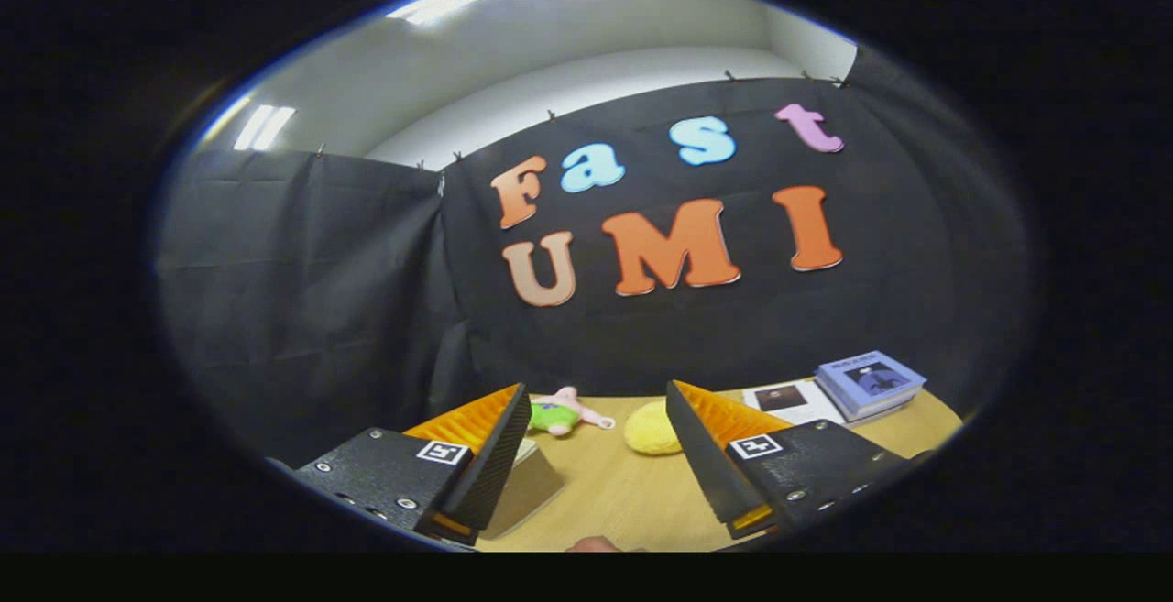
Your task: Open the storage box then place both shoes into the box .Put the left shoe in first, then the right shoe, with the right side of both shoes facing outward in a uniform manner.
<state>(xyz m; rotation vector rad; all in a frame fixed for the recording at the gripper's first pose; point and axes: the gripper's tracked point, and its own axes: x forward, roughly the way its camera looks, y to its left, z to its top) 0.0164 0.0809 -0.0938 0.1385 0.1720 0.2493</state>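
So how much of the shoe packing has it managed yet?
Nothing looks done. The tongs are open and hold nothing, raised over the wooden table. Ahead lie a pink plush toy, a yellow soft thing and books. Opening the box and packing both shoes remain.

Gripper (597,405): mine, held level, pointing forward.
Fingers (499,451): spread wide apart, nothing between them, pressing on nothing.
Tips: both raised and free, touching nothing.
Fingertip (594,544): a sliver shows below the fingers.
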